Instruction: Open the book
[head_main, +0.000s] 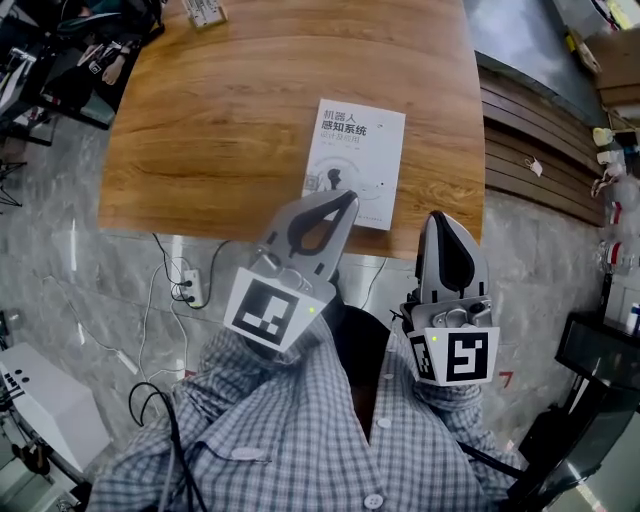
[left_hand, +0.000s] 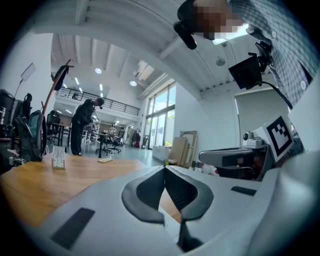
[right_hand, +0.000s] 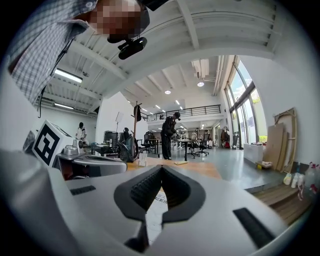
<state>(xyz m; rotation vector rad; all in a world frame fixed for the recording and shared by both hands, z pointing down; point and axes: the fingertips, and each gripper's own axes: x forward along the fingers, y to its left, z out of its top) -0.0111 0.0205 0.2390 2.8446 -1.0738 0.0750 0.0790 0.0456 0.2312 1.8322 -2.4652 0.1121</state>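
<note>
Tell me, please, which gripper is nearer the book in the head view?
The left gripper: its tip overlaps the near edge of the book, while the right gripper has its tip off to the book's right.
</note>
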